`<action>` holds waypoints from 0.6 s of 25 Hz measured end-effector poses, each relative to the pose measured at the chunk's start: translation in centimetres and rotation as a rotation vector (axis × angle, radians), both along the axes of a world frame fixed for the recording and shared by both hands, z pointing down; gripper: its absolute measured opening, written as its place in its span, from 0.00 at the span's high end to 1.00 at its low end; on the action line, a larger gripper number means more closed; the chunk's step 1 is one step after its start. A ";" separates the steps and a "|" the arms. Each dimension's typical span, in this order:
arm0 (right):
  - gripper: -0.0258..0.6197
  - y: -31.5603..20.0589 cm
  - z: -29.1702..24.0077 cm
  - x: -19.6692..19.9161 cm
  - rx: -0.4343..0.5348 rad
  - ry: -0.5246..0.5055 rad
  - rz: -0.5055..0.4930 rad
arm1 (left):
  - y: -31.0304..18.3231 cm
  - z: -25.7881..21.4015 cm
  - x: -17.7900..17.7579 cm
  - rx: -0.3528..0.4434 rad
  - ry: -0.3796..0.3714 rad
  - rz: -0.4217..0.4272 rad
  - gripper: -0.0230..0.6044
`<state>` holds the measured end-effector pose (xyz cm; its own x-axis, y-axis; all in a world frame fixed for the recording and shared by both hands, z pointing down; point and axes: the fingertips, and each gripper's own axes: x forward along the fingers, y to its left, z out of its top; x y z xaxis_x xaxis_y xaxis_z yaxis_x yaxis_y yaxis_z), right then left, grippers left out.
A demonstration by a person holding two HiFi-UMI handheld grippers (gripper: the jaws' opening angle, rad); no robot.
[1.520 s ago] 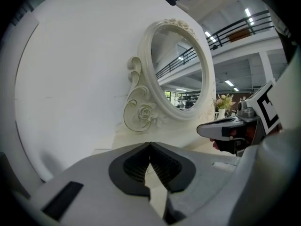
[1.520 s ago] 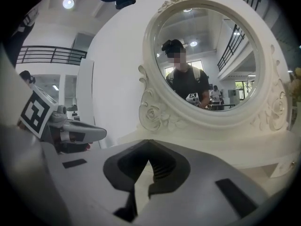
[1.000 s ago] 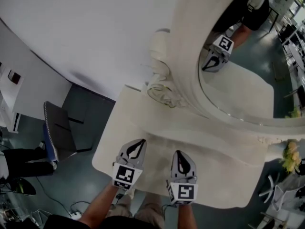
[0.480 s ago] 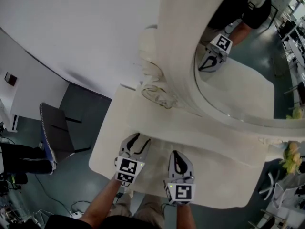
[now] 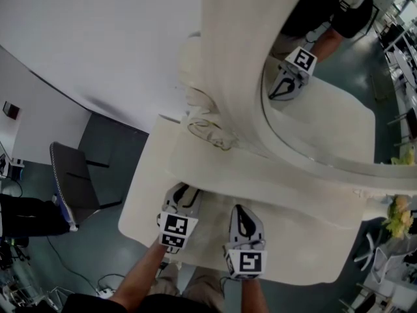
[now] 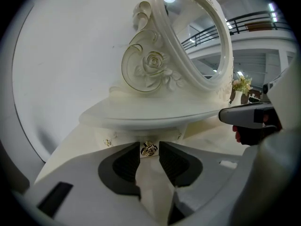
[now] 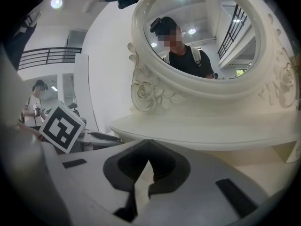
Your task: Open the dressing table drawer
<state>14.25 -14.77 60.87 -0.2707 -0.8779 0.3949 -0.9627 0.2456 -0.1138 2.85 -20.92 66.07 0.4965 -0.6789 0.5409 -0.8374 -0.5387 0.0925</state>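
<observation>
Closing left gripper (image 6: 149, 144) fingers flank the drawer knob (image 6: 149, 149) at lower centre, slightly apart. Right gripper (image 7: 149, 141) fingers closed, empty, over the surface (image 5: 313, 253).

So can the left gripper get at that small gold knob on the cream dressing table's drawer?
Probably yes. The left gripper looks to have the small gold knob right in the gap between its jaw tips. The jaws have just been closing but do not press it yet. Nothing stands in the way.
</observation>
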 end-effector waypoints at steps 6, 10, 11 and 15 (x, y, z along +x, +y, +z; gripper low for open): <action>0.96 -0.5 0.1 0.0 0.005 0.000 -0.002 | 0.0 0.3 0.0 0.003 -0.009 -0.004 0.81; 0.96 -0.6 0.1 0.1 0.004 0.006 0.001 | 0.0 0.2 -0.1 0.008 -0.003 -0.009 0.82; 0.96 -0.5 0.3 0.1 -0.001 0.008 0.003 | 0.0 0.2 -0.1 0.008 -0.003 -0.009 0.82; 0.96 -0.7 0.4 0.2 0.001 0.002 0.004 | 0.0 0.3 0.0 0.007 -0.006 -0.009 0.82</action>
<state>14.43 -15.42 61.22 -0.2663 -0.8796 0.3941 -0.9639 0.2417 -0.1119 2.90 -20.95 66.38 0.4870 -0.6869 0.5394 -0.8428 -0.5316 0.0840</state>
